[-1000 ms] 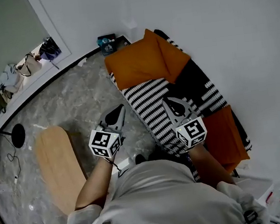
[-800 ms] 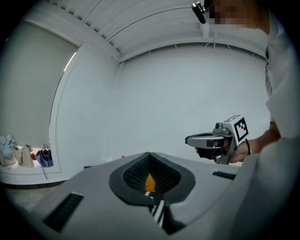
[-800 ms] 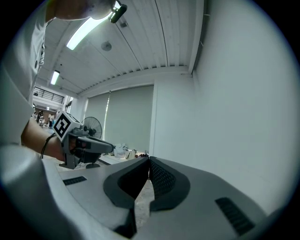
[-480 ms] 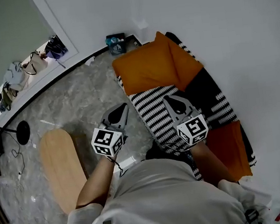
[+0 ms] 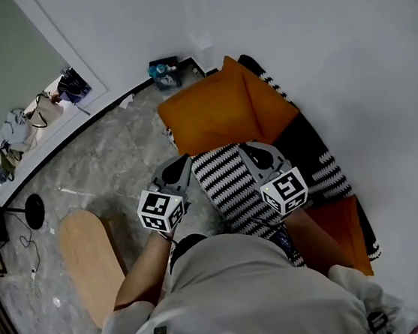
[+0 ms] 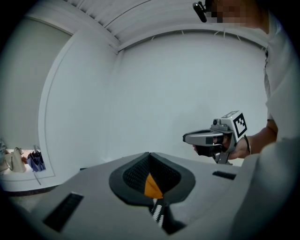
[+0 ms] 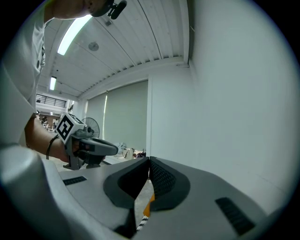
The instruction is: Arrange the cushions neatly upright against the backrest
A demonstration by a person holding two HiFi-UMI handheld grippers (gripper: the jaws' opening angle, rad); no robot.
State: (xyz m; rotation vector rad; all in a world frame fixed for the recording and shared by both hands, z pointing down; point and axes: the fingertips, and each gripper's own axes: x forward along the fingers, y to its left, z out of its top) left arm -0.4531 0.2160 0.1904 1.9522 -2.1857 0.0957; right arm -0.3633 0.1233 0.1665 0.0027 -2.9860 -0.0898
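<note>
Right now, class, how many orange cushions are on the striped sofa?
2: far orange fabric cushion; near orange fabric cushion by the person's right arm, partly hidden. The far one may be two overlapping.

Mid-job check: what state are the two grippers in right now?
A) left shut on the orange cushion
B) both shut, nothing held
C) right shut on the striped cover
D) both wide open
B: in each gripper view the jaws of the left gripper and the right gripper meet at the tips with nothing clamped; the orange cushion only shows beyond them.
</note>
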